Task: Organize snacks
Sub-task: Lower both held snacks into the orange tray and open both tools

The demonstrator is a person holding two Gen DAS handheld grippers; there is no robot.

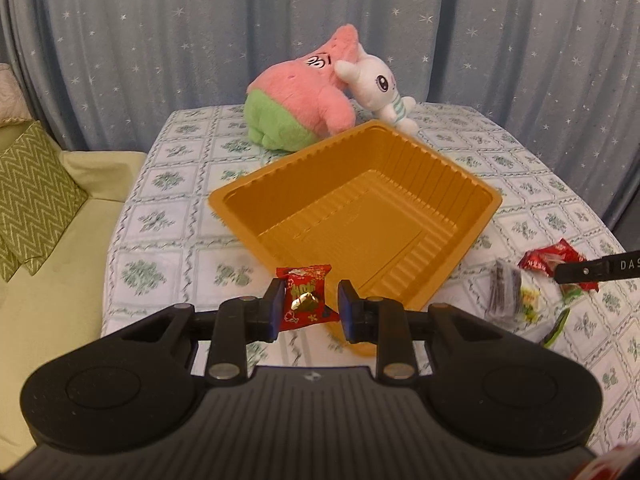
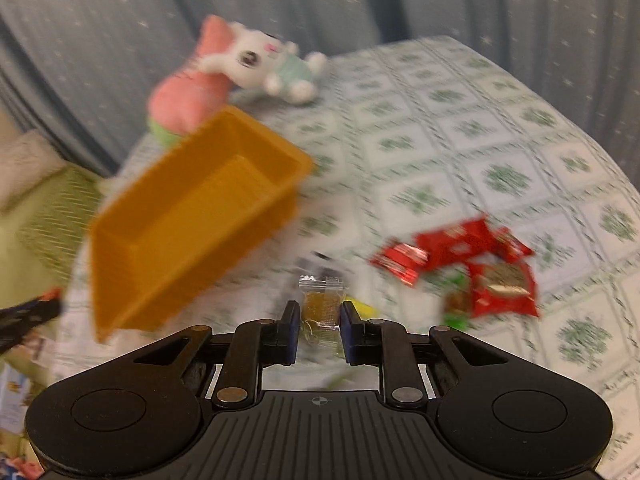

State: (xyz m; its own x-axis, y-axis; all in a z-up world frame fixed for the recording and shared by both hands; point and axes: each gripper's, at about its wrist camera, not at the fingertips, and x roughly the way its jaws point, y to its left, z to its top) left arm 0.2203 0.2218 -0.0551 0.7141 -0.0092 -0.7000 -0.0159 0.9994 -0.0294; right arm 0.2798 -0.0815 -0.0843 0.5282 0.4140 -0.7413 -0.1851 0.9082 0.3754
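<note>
I'm pinching a red snack packet (image 1: pixel 306 298) loosely in the left gripper (image 1: pixel 308 308), so it's risking slipping short of the orange tray (image 1: pixel 496 200); the right gripper (image 2: pixel 320 320) is clamping a clear-wrapped candy (image 2: pixel 322 306).

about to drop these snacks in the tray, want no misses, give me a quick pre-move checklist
1. Left gripper has its snack: the red snack packet sits between the fingers, though the jaws look wide. Cannot tell if clamped.
2. Right gripper has its snack: a clear-wrapped golden candy sits between the fingers. Ok.
3. Orange tray free to receive: nothing lies in it. Ok.
4. Left packet over the tray: it hangs at the near rim, not clearly inside. Not ok.
5. Right view sharp enough to aim: motion blurred. Not ok.
6. Remaining snack pile apart from the tray. Ok.
</note>
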